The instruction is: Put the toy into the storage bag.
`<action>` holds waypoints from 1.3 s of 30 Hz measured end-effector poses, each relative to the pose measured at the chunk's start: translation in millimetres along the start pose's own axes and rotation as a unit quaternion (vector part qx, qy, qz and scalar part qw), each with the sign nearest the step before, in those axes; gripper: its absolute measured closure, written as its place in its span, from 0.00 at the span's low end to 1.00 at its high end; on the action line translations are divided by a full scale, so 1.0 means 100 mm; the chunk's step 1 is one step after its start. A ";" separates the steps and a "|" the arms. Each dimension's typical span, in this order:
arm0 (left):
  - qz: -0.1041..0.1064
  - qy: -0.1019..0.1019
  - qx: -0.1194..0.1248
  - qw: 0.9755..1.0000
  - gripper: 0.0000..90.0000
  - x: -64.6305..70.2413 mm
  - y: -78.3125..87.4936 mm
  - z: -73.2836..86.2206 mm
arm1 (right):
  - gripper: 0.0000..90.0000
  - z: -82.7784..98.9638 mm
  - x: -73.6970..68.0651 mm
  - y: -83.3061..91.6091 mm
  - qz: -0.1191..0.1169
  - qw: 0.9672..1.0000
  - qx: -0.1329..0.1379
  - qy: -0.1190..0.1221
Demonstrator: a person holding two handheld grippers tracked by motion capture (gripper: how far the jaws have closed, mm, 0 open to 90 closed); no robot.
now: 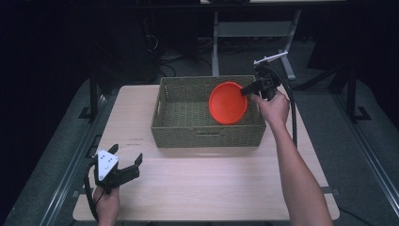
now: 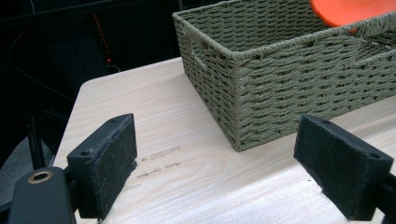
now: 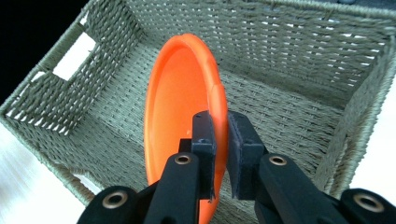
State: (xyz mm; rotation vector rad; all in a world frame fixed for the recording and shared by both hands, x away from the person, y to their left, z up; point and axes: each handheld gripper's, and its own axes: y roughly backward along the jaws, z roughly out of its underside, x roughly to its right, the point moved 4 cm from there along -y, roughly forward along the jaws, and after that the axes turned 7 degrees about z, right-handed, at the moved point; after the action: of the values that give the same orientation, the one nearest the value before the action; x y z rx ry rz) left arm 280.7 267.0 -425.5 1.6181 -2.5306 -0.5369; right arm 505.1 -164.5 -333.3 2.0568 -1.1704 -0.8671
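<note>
A pale wood table (image 1: 207, 188) was seen across the centre of the high view. A woven basket (image 1: 207, 129) was set on it, upper centre. An orange plate (image 1: 228, 102) was held on edge over the basket's right part, tilted, w/ its rim clamped betw. the pads of the right gripper (image 1: 245, 90), jaws closed on it. The left gripper (image 1: 126, 170) was held at lower left, near the table's front edge, jaws wide apart w/ nothing betw. them.

Smooth orange plastic plate (image 3: 180, 98), rough woven basket (image 1: 207, 134).
</note>
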 end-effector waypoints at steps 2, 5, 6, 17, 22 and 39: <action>0.000 -0.002 0.000 1.000 0.14 0.00 0.00 0.00 | 0.91 0.01 0.00 -0.03 0.002 1.000 -0.006 0.002; 0.000 0.002 0.002 1.000 0.14 0.00 0.00 0.00 | 0.91 0.02 0.00 -0.07 0.004 1.000 -0.010 0.002; 0.000 0.004 0.004 1.000 0.14 0.00 0.00 0.00 | 0.91 0.02 0.00 -0.08 0.003 1.000 -0.011 0.002; 0.000 0.003 0.002 1.000 0.14 0.00 0.00 0.00 | 0.91 0.07 -0.05 -0.21 0.015 0.999 -0.029 0.010; -0.001 0.002 0.001 1.000 0.14 0.00 0.00 0.00 | 0.91 0.07 -0.10 -0.28 0.018 0.999 -0.036 0.019; 0.000 0.002 0.001 1.000 0.14 0.00 0.00 0.00 | 0.90 0.20 -0.06 -0.48 0.022 0.997 -0.067 0.016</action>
State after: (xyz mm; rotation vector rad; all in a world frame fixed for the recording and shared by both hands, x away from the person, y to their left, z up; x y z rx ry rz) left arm 280.2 267.0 -425.3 1.6193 -2.5285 -0.5315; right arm 510.9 -143.0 -380.2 1.9225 -1.1052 -0.8648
